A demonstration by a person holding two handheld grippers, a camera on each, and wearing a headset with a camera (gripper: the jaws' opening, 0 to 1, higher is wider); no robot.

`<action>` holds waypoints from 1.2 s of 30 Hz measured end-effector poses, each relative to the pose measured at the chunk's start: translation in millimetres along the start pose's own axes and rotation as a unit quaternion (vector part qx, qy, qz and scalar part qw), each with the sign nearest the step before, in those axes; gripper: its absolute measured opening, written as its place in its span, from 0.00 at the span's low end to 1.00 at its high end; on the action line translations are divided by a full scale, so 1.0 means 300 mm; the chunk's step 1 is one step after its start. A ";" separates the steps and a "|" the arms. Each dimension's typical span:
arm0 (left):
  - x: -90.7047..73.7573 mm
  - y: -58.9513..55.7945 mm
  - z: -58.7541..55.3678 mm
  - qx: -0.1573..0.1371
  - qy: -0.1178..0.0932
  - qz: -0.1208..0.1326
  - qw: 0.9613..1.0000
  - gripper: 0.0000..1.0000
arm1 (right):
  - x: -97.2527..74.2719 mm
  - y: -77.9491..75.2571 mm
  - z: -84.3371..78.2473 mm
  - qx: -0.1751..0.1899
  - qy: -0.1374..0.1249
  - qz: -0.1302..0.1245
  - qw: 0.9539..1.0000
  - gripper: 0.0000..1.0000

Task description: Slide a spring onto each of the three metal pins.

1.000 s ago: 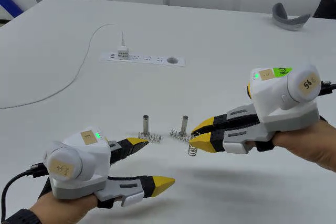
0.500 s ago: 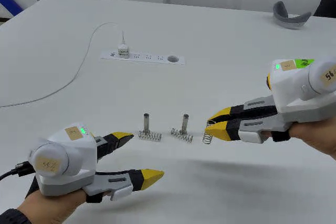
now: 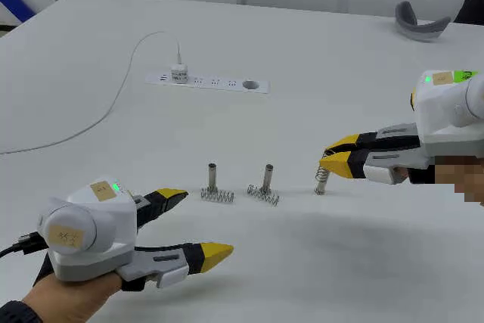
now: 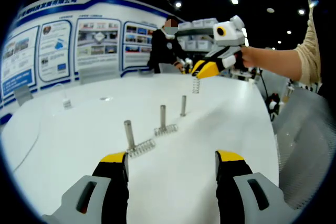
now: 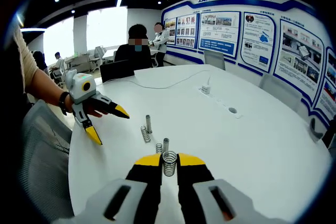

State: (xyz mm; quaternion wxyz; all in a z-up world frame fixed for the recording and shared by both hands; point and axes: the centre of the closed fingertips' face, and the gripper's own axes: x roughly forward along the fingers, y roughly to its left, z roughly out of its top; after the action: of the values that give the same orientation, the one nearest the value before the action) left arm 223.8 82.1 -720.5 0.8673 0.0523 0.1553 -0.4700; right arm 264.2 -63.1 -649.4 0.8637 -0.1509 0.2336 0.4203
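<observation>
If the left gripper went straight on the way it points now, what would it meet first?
Probably the nearest pin and the spring lying at its foot, roughly in line with one jaw of the open left gripper; depth is unclear.

3 pins [image 4: 163, 116] stand before the spread left tool [image 4: 170, 157], 2 springs [image 4: 140, 148] beside.

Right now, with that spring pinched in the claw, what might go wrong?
The right claw grips the spring only at its tips, so it could pop out or squash. It hangs near the third pin, and a misaligned push might tip that pin. Two loose springs lie by the other pins; a bump could scatter them.
</observation>
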 end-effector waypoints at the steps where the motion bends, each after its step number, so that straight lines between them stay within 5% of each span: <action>1: 0.000 0.000 0.000 0.000 0.000 0.000 1.000 0.68 | 0.000 -0.008 0.000 0.001 -0.001 -0.004 1.000 0.12; 17: -0.005 0.006 -0.006 -0.001 0.003 0.003 1.000 0.68 | 0.014 -0.126 -0.024 0.023 -0.005 -0.069 0.997 0.12; 36: -0.009 0.008 -0.008 -0.003 0.007 0.005 1.000 0.67 | 0.059 -0.142 -0.079 0.044 0.000 -0.074 0.996 0.12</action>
State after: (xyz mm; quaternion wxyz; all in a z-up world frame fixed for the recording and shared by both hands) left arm 223.8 86.2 -722.0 0.8685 0.0539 0.1619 -0.4653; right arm 301.1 -87.9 -676.1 0.8983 -0.1295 0.2399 0.3447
